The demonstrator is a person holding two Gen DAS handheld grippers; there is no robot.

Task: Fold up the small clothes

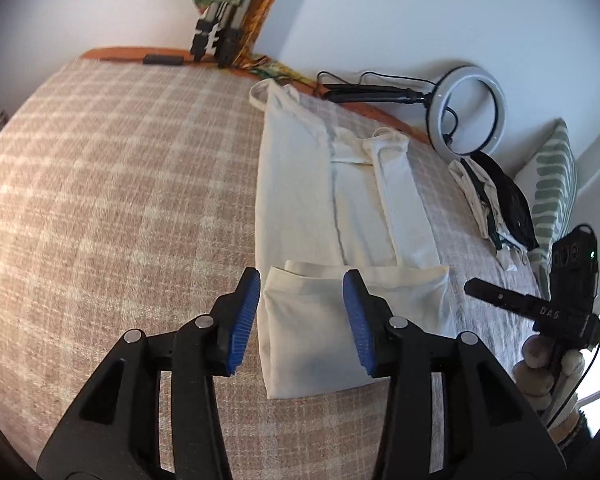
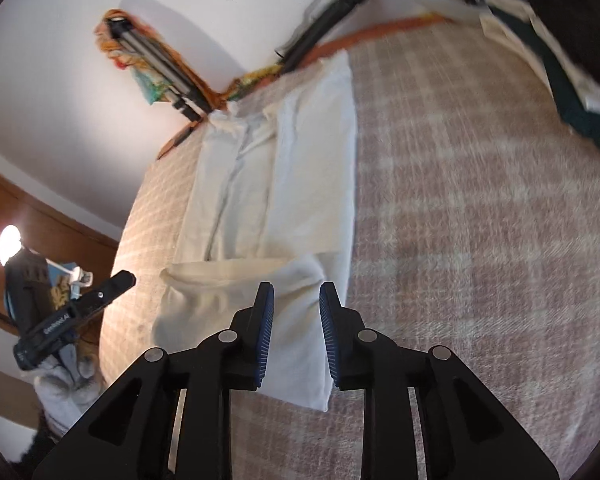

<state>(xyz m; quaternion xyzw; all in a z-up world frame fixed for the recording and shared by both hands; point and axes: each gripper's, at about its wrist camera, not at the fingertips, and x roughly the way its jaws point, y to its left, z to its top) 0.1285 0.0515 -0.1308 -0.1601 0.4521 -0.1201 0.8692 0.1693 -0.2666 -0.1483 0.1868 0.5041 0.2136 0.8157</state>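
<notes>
A long cream cotton garment [image 1: 340,200], soft and faintly creased, lies flat on the nubby beige-and-white checked woven blanket [image 1: 111,184], its near end doubled back into a thick rectangular fold. From that fold, a white plastic ring light [image 1: 472,112] leans against the wall at about one o'clock, with a crumpled heap of black and white clothes [image 1: 496,204] below it. The left gripper [image 1: 300,320] stands wide apart over the fold's left corner, holding nothing. The right gripper [image 2: 295,336] is narrower but parted, straddling the fold's right part; contact is probably nil, though motion blur hinders judgement.
</notes>
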